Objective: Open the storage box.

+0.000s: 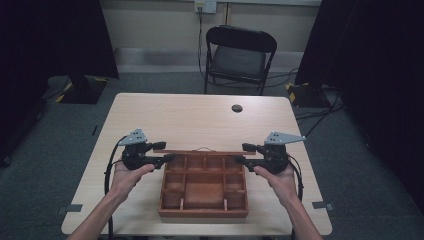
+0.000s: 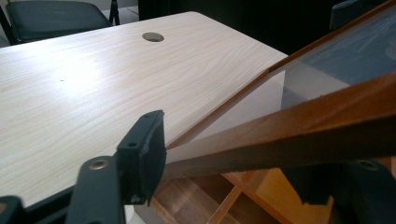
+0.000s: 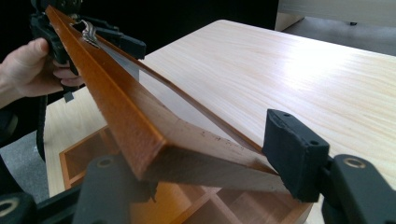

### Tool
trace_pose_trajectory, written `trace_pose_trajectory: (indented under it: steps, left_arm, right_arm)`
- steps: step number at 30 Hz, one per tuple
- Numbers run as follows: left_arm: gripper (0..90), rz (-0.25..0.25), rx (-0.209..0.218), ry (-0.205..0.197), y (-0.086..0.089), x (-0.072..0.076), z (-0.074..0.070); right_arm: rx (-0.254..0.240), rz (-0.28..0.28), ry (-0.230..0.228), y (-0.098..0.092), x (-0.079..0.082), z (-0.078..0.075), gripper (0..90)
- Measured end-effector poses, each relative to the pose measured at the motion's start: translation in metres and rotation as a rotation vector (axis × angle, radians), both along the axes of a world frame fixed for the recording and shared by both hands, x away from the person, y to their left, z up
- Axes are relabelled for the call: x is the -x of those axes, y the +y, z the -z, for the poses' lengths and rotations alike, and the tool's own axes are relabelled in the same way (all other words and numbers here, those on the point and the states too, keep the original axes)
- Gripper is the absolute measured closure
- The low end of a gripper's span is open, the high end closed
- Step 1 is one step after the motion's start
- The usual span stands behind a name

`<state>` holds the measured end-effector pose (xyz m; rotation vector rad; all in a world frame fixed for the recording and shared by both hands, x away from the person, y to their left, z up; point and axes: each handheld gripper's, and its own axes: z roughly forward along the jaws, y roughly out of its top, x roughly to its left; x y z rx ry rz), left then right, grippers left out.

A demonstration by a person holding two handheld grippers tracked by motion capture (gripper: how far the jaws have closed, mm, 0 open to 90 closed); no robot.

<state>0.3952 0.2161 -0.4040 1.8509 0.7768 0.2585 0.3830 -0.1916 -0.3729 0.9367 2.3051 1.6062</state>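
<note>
A brown wooden box (image 1: pixel 204 212) with several open compartments sits on the near half of the table. Its glass-paned lid (image 1: pixel 200 151) stands tilted up over the box's far edge. My left gripper (image 1: pixel 167 151) is shut on the lid's left end; in the left gripper view the wooden frame (image 2: pixel 327 116) runs between the jaws (image 2: pixel 233 168). At the other end my right gripper (image 1: pixel 241 153) is shut on the lid's right corner (image 3: pixel 130 116), with both pads against the wood (image 3: pixel 205 172). A small metal latch (image 3: pixel 88 30) shows near the far end, beside the other hand (image 3: pixel 32 65).
The light wooden table (image 1: pixel 190 120) has a round cable hole (image 1: pixel 237 108) near its far edge. A black folding chair (image 1: pixel 240 55) stands behind the table. Dark curtains hang at both sides of the room.
</note>
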Motion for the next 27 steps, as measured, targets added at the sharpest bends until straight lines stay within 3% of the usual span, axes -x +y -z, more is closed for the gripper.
trace_pose_trajectory:
  steps: [6, 12, 27]
  left_arm:
    - [39.5, 0.0, 0.021, -0.003, -0.002, -0.005, 0.002]
    - [43.8, -0.001, 0.012, -0.015, -0.004, -0.009, -0.001]
    - [47.5, -0.02, 0.047, 0.004, -0.002, -0.02, -0.002]
  right_arm:
    - [-0.02, 0.011, -0.002, 0.0, -0.005, 0.0, 40.3]
    - [-0.031, 0.019, -0.003, -0.001, -0.01, -0.001, 41.0]
    - [-0.042, 0.041, 0.004, 0.003, -0.029, 0.003, 42.2]
